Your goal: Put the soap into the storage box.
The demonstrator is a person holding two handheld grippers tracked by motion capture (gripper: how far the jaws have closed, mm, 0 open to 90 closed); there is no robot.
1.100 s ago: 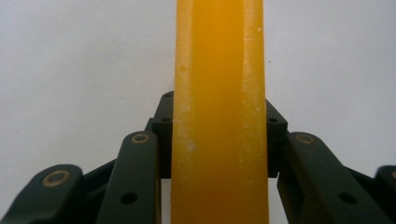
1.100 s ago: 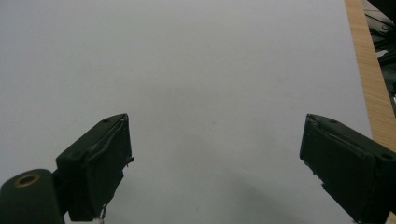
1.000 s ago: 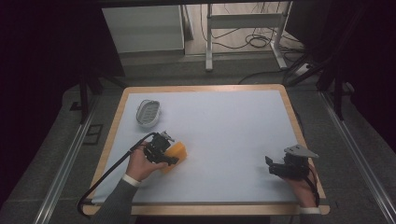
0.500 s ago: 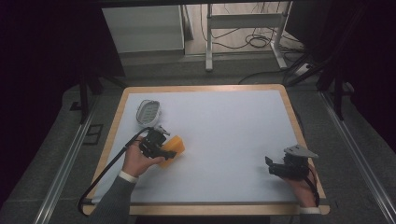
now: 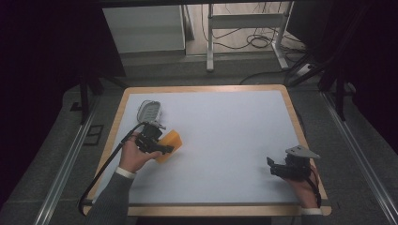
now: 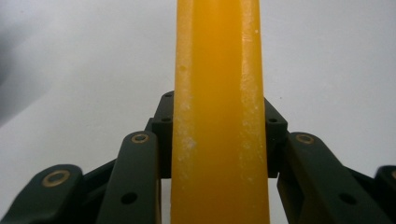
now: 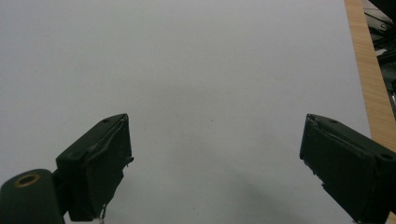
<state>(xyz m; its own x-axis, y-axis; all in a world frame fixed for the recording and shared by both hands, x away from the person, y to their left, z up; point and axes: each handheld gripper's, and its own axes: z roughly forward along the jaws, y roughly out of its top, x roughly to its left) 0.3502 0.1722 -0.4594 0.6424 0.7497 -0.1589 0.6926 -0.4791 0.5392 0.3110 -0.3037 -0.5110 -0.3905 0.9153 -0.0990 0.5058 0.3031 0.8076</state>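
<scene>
I see a flat orange block (image 6: pixel 219 116), scuffed white, clamped in my left tool (image 5: pixel 165 146) just below the grey dish (image 5: pixel 149 110); my right tool (image 7: pixel 215 163) gapes, far from the dish.

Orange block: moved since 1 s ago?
Yes. The orange block, clamped in the left gripper, went up and left in the high view, toward the grey dish at the table's far-left corner.

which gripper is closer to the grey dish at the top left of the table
Left. The left gripper, shut on the orange block, sits just below the grey dish. The right gripper is open, far across the table near its right edge.
</scene>
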